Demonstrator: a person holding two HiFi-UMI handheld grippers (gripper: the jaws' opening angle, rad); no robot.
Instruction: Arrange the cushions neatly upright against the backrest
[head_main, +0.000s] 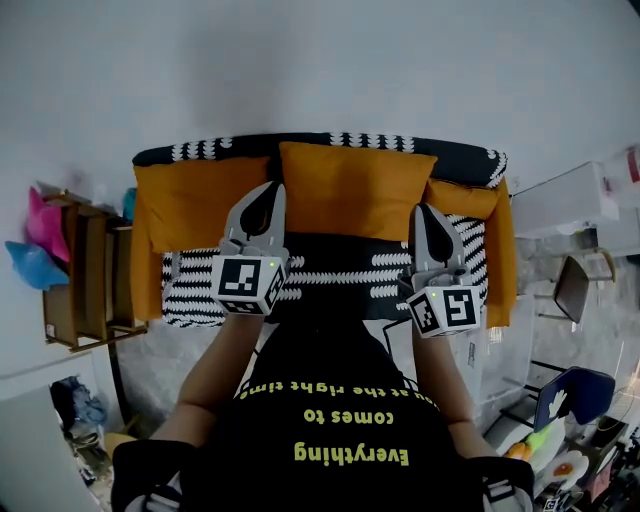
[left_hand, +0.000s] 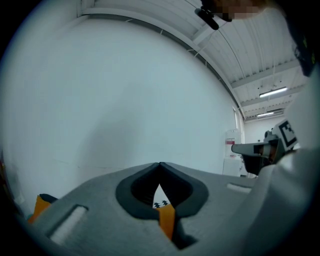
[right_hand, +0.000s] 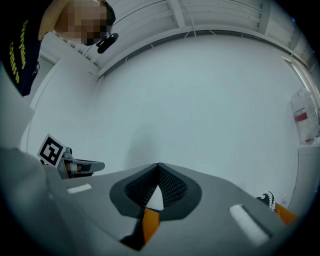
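Tongs: left tongs (head_main: 272, 190) and right tongs (head_main: 424, 212) were shut, empty | Place: orange cushions stood against the backrest (head_main: 300, 148) — left cushion (head_main: 195, 205) at 10 o'clock, middle cushion (head_main: 355, 190) at 12, right cushion (head_main: 462, 198) at 2, partly hidden | Advice: probably only squaring was left — nudge edges gently.

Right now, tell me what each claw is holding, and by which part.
Nothing is held. The left claw and the right claw are both shut with nothing between them. The orange cushion only shows past their tips.
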